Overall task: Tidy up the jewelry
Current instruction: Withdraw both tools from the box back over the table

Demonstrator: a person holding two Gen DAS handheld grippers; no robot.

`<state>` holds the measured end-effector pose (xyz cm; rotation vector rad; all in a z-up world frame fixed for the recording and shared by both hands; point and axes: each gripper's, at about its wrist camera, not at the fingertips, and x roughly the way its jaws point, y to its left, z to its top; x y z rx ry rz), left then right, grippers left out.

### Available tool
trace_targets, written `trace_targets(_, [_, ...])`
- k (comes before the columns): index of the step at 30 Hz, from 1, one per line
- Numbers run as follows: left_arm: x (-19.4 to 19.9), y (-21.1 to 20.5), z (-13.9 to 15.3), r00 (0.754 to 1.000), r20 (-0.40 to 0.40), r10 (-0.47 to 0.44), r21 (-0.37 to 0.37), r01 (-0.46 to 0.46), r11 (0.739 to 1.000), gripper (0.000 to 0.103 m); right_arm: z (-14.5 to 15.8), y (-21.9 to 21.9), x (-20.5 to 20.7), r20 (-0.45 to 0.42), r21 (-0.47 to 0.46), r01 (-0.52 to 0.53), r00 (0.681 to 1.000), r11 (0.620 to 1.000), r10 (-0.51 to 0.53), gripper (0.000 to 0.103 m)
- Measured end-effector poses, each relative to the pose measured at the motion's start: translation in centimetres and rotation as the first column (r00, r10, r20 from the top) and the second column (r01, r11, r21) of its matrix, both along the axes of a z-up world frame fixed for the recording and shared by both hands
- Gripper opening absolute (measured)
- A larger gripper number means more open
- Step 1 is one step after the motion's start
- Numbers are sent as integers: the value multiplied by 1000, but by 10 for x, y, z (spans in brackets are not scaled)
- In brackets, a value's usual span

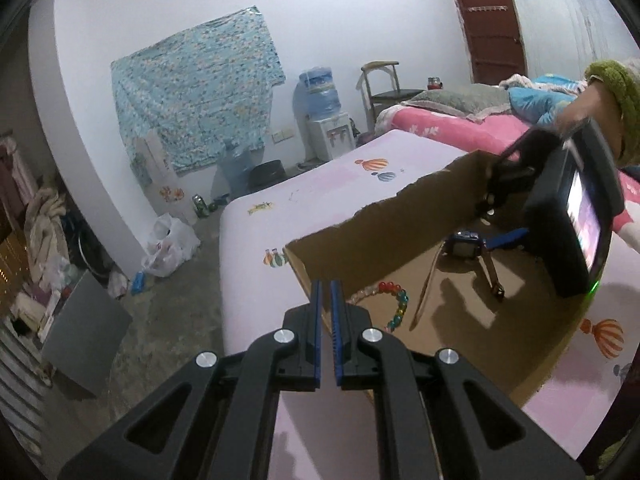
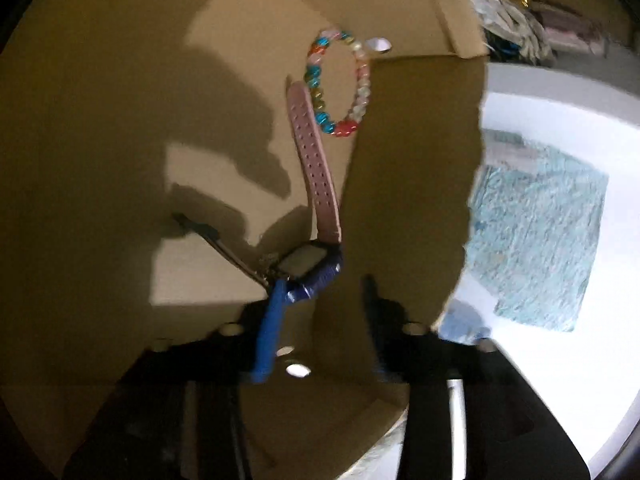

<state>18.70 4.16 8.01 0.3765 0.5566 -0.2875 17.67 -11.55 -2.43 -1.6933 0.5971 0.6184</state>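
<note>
An open cardboard box (image 1: 360, 236) sits on a pink sheet printed with balloons (image 1: 320, 200). Inside it lie a multicoloured bead bracelet (image 1: 398, 304) (image 2: 340, 84) and a watch (image 1: 464, 245) (image 2: 308, 264) with a pink perforated strap (image 2: 316, 160). My right gripper (image 2: 324, 284) (image 1: 490, 232) reaches down into the box and is open. The watch rests on the box floor against the tip of its blue left finger (image 2: 272, 332), and the other finger stands apart from it. My left gripper (image 1: 326, 292) is shut and empty, hovering over the near left corner of the box.
A hand in a green cuff (image 1: 616, 88) holds the right gripper. Beyond the sheet are a bed with pink bedding (image 1: 460, 124), a chair (image 1: 384, 88) and a water dispenser (image 1: 324, 120). Plastic bags (image 1: 168, 248) and a grey board (image 1: 84, 332) lie on the floor at the left.
</note>
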Motion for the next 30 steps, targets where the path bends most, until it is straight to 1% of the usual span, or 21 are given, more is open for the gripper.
trace_targets(2, [-8,2,-1,1000,-7,12,-29,-12,999,6,27,0,-3,-50,104,85,996,991,-80,41])
trace_targets(4, [-12,3,-2,1000,-15,20,-55,-21,998,6,53,-6,0,-103,213,176,982,961,-157,43])
trace_targets(5, [-19,6,-3,1000,-18,26,-68,-27,997,6,75,-12,0,-147,304,256,964,918,-220,44])
trace_targets(7, [-25,14,-2,999,-19,33,-86,-35,996,6,102,-25,3,-215,410,356,932,839,-290,45])
trace_targets(8, [-33,17,-3,999,-24,42,-101,-44,994,6,116,-34,10,-255,465,410,911,785,-324,46])
trace_targets(10, [-42,23,-4,998,-31,48,-124,-52,991,6,145,-52,11,-362,572,542,840,615,-403,50])
trace_targets(11, [-49,26,-4,998,-39,56,-143,-61,988,6,154,-59,13,-399,598,579,815,554,-421,52])
trace_targets(12, [-54,29,-4,997,-46,61,-159,-67,985,8,163,-70,13,-448,634,628,774,451,-447,56])
trace_targets(13, [-59,31,-5,997,-51,64,-176,-73,982,10,170,-76,11,-482,655,655,746,376,-459,59])
trace_targets(14, [-66,34,-7,996,-60,69,-198,-79,977,11,179,-84,4,-538,672,687,710,276,-455,61])
trace_targets(16, [-76,39,-9,994,-79,78,-227,-94,969,15,187,-92,1,-584,689,708,671,157,-457,69])
trace_targets(17, [-83,41,-11,992,-89,84,-243,-103,964,17,193,-96,-11,-600,701,708,649,82,-469,70])
trace_targets(20, [-99,44,-19,988,-121,93,-276,-123,953,23,202,-102,-36,-647,716,696,630,-57,-430,80])
trace_targets(21, [-105,44,-22,986,-135,96,-286,-132,949,28,204,-103,-50,-650,725,682,630,-98,-424,87])
trace_targets(22, [-109,45,-25,984,-150,97,-297,-139,945,34,205,-104,-63,-646,735,666,634,-125,-424,91])
trace_targets(23, [-114,45,-30,980,-174,97,-310,-148,939,37,202,-105,-83,-638,748,646,635,-153,-435,92])
trace_targets(24, [-118,46,-36,976,-198,94,-321,-155,934,42,198,-105,-93,-635,752,638,629,-169,-448,95])
trace_targets(25, [-123,45,-42,969,-231,86,-333,-161,929,49,189,-106,-103,-631,753,630,611,-188,-478,95])
trace_targets(26, [-126,43,-48,963,-257,79,-338,-167,926,52,181,-107,-113,-625,752,629,584,-199,-518,95])
trace_targets(28, [-132,37,-61,946,-321,52,-354,-171,919,59,155,-107,-132,-626,731,647,507,-218,-592,95])
trace_targets(30, [-137,30,-72,932,-360,26,-352,-162,922,66,122,-107,-149,-650,677,691,399,-254,-647,95])
